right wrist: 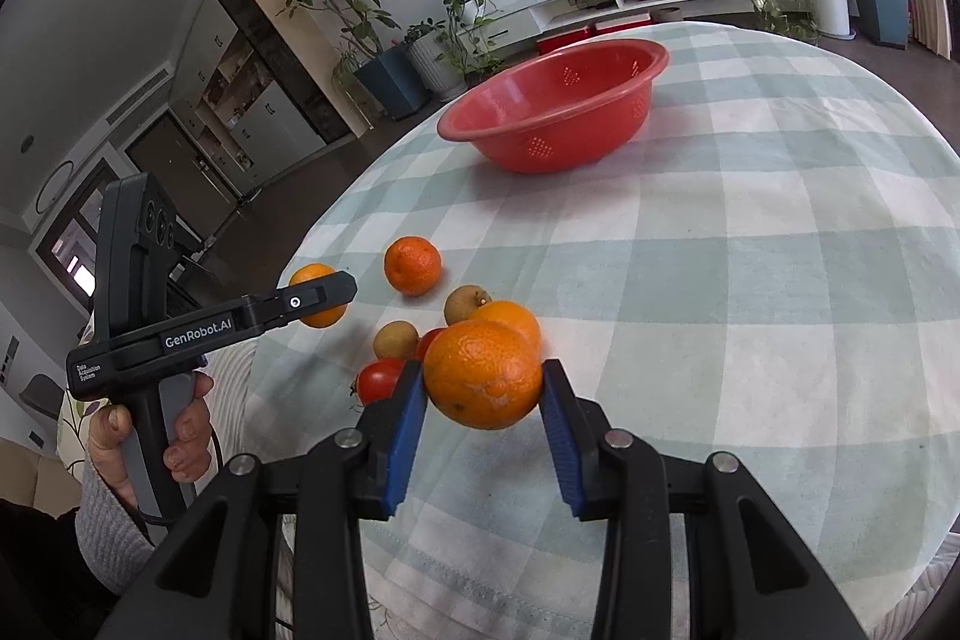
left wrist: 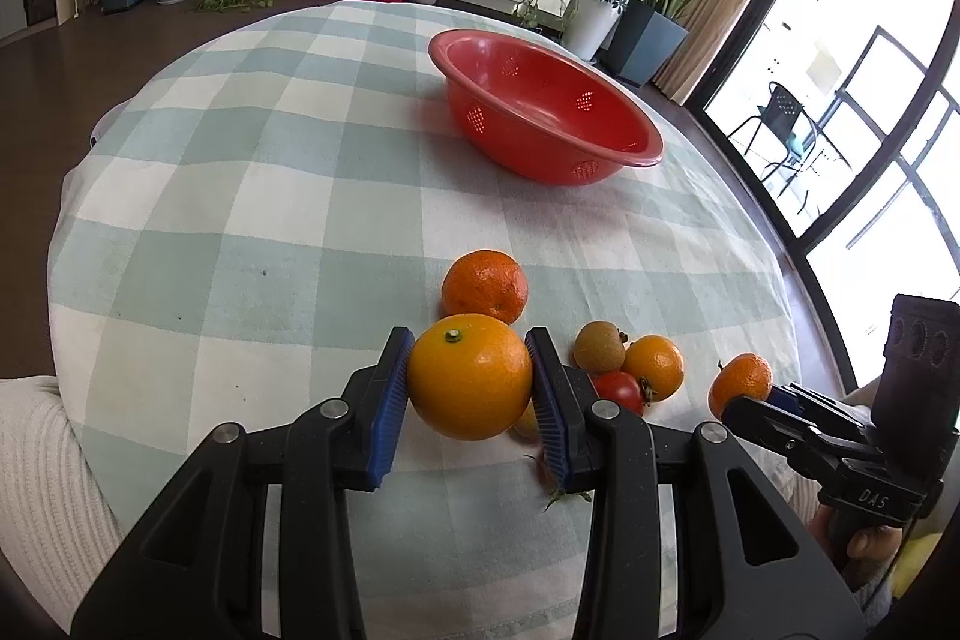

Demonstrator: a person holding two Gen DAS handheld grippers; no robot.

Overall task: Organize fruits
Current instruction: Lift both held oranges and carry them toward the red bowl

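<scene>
Orange [left wrist: 470, 377] stem-up, left gripper [left wrist: 471, 388] holding | right gripper [right wrist: 483, 388] holding tangerine [right wrist: 483, 375]

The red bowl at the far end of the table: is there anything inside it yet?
No fruit shows inside the red bowl: both views show only bare perforated wall. Its near rim hides the very bottom, so that part cannot be checked.

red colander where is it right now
The red colander sits empty at the far side of the checked tablecloth, beyond the loose fruit, upper centre in both wrist views.
</scene>
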